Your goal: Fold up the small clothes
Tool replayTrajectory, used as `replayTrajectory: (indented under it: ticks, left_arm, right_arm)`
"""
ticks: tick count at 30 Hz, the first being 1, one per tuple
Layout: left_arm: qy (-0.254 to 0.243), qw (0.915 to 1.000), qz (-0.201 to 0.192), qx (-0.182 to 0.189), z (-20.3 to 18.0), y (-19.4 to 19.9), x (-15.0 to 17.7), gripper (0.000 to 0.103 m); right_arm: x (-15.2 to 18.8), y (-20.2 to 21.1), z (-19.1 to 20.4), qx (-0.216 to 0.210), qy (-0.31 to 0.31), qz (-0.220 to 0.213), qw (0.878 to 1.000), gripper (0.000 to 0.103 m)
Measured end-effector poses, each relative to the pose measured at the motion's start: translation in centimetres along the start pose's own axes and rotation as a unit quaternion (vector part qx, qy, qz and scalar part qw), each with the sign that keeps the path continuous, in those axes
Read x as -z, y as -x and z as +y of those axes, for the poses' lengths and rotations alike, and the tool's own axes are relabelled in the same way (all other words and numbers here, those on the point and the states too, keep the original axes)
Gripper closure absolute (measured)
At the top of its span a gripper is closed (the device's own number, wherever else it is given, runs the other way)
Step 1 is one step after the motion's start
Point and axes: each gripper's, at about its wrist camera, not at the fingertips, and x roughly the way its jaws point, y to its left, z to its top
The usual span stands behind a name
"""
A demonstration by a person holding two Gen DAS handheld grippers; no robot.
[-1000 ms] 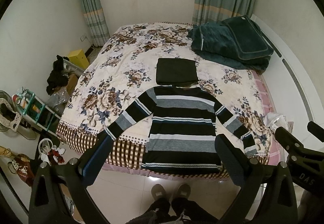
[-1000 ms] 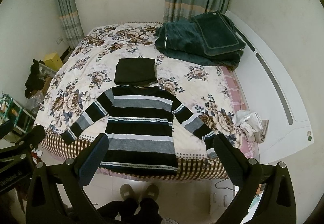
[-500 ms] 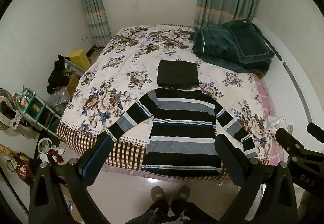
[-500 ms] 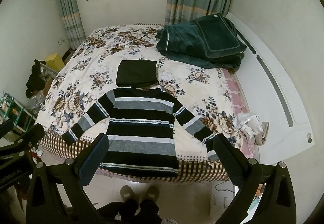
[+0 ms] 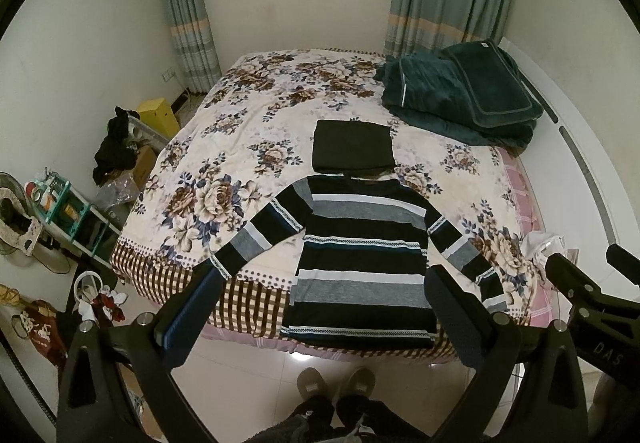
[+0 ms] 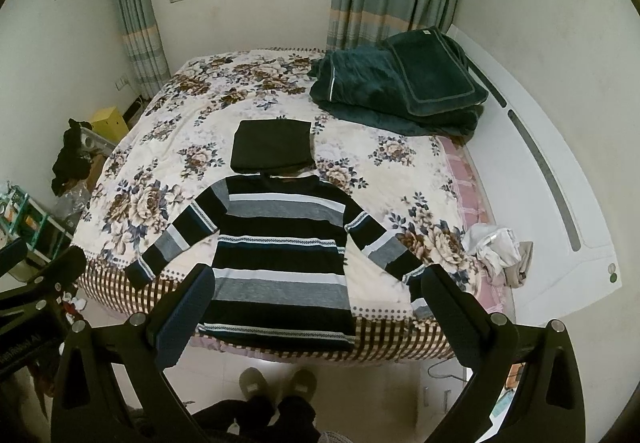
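Your left claw and right claw hang spread and empty above the bed's near edge. One striped sweater lies flat there, sleeves splayed, unfolded; the first fold looks next, so reach for a sleeve cuff. Beyond its collar sits one folded dark garment.
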Motion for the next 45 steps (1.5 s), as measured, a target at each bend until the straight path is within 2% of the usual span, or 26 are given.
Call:
replayTrajectory:
  ticks: [13, 18, 22, 24, 27, 30, 35, 38, 40, 44, 45]
  left_arm:
    - [-0.001, 1.0, -0.003, 0.002, 0.5, 0.1, -0.4, 0.0]
    - [-0.009, 0.9999, 0.0, 0.008, 0.4, -1.0, -1.1, 0.0]
    - [-0.022, 0.9996, -0.017, -0.007, 0.2, -4.7, -2.2, 0.0]
    - [-0.027, 0.999, -0.029, -0.022, -0.1, -7.7, -2.6, 0.0]
    - [-0.037, 0.9981, -0.027, -0.04, -1.1, -12.6, -3.2, 0.0]
    - [-0.053, 0.9965, -0.009, -0.063, -2.6, -17.8, -3.4, 0.0]
    - [-0.058, 0.9926, 0.034, -0.101, -5.5, -26.6, -3.3, 0.0]
    - [-0.065, 0.9885, 0.058, -0.123, -7.4, -31.0, -3.3, 0.0]
    - [-0.069, 0.9846, 0.083, -0.138, -8.9, -34.4, -2.7, 0.0]
    - [-0.083, 0.9772, 0.129, -0.147, -11.3, -40.8, -0.7, 0.0]
    - [-0.088, 0.9753, 0.138, -0.149, -11.7, -42.0, -0.4, 0.0]
  right_arm:
    - [0.1, 0.0, 0.1, -0.002, -0.001, -0.002, 1.0, 0.0]
    - [-0.8, -0.6, 0.6, -0.003, -0.022, 0.004, 1.0, 0.0]
    - [-0.9, -4.5, -1.7, -0.009, -0.069, 0.033, 0.997, 0.0]
    - [-0.1, -7.8, -4.2, 0.007, -0.096, 0.049, 0.994, 0.0]
    - [1.4, -12.7, -9.5, 0.057, -0.154, 0.081, 0.983, 0.0]
    - [4.0, -18.3, -16.6, 0.078, -0.231, 0.123, 0.962, 0.0]
    - [10.3, -30.3, -30.1, 0.092, -0.347, 0.189, 0.914, 0.0]
    - [15.4, -39.3, -37.8, 0.08, -0.412, 0.224, 0.879, 0.0]
    - [19.1, -46.3, -42.2, 0.062, -0.452, 0.257, 0.852, 0.003]
    - [26.1, -57.5, -46.6, 0.022, -0.511, 0.302, 0.804, 0.004]
    - [28.0, -60.0, -47.1, 0.019, -0.525, 0.319, 0.788, 0.004]
